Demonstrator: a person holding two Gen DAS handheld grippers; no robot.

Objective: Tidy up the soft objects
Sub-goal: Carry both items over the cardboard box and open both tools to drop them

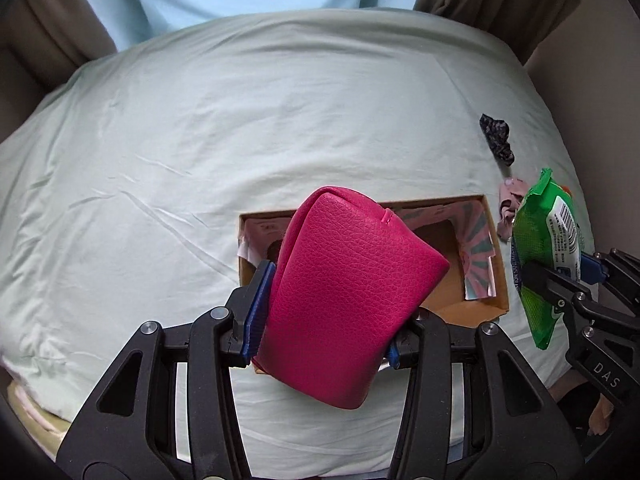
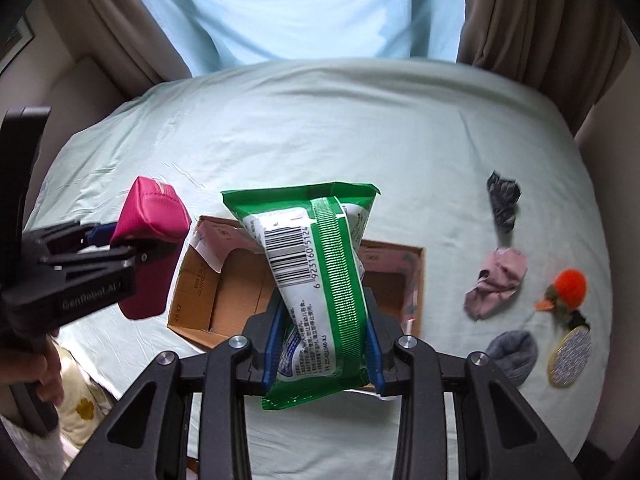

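My left gripper (image 1: 324, 320) is shut on a magenta leather pouch (image 1: 344, 288), held above the open cardboard box (image 1: 486, 304) on the pale green bedsheet (image 1: 180, 152). My right gripper (image 2: 324, 344) is shut on a green and white wipes pack (image 2: 316, 256), which hangs over the same cardboard box (image 2: 200, 276). In the right wrist view the left gripper (image 2: 120, 248) with the magenta pouch (image 2: 154, 220) sits at the box's left side. In the left wrist view the right gripper (image 1: 560, 276) and the wipes pack (image 1: 540, 248) sit just right of the box.
Right of the box lie a dark patterned scrunchie (image 2: 503, 200), a pink crumpled sock (image 2: 496, 280), a grey sock (image 2: 514, 354), an orange pompom toy (image 2: 568, 288) and a round yellow-rimmed pad (image 2: 570, 350). Brown curtains (image 2: 520, 16) and a pale blue drape (image 2: 304, 4) hang behind the bed.
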